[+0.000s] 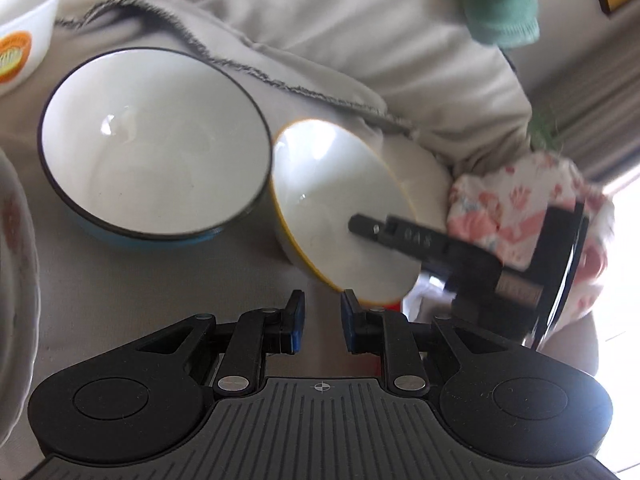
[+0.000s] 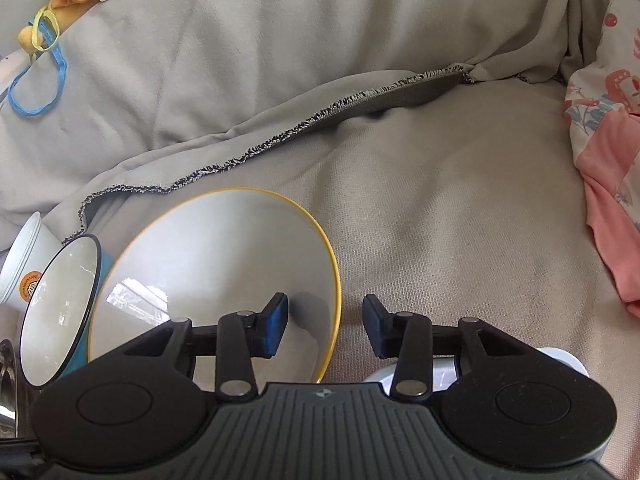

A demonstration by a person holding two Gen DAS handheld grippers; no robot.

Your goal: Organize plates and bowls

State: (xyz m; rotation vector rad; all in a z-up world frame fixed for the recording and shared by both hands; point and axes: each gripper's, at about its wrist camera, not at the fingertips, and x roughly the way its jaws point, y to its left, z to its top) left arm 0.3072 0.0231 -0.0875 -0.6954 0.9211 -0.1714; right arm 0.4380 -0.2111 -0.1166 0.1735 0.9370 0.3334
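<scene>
A white bowl with a yellow rim [image 1: 340,200] [image 2: 208,264] lies tilted on the grey cloth, beside a larger bowl, blue outside with a dark rim [image 1: 152,140] [image 2: 60,312]. My right gripper [image 2: 326,320] straddles the yellow bowl's right rim. One finger [image 1: 376,232] is inside the bowl and the other is outside; cloth shows between the rim and the outer pad, so the pads are not pressing. My left gripper [image 1: 322,320] hovers just in front of the yellow bowl's lower edge, its pads a small gap apart with nothing between them.
A white bowl with an orange logo [image 1: 20,40] [image 2: 28,276] sits beyond the blue bowl. A patterned plate's edge [image 1: 16,260] shows at far left. A person's floral sleeve [image 1: 520,208] [image 2: 608,160] is on the right. The folded cloth's frayed hem [image 2: 280,140] runs behind the bowls.
</scene>
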